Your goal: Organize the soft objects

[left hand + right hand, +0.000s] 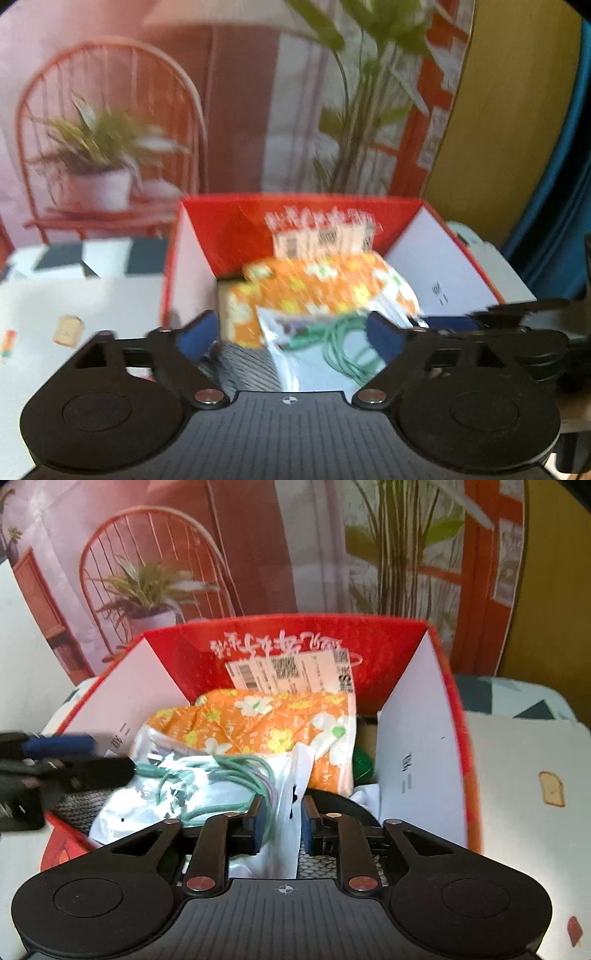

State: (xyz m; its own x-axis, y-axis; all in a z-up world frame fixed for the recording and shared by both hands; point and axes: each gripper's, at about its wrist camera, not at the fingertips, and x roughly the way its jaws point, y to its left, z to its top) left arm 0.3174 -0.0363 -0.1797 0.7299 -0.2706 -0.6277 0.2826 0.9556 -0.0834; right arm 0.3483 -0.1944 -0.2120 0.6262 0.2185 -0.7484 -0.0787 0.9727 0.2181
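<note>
Left tool [291, 332] spread wide above the red box [436, 738], gripping nothing, apparently done releasing; right tool [282, 827] at the box's near edge, nipping the white bag [291, 812] of green cord [229, 771], orange cloth [280, 731] behind, likely tucking it in.

Box [413, 760]: red outside, white inner flaps, white script on red back wall. Cloth [280, 723]: orange, white and yellow flowers, green centres. Plastic bag [291, 775]: white, translucent. Cord [236, 768]: pale green. Grippers: black, blue pads [258, 812]. Table cover [524, 775]: white, small toast print.
</note>
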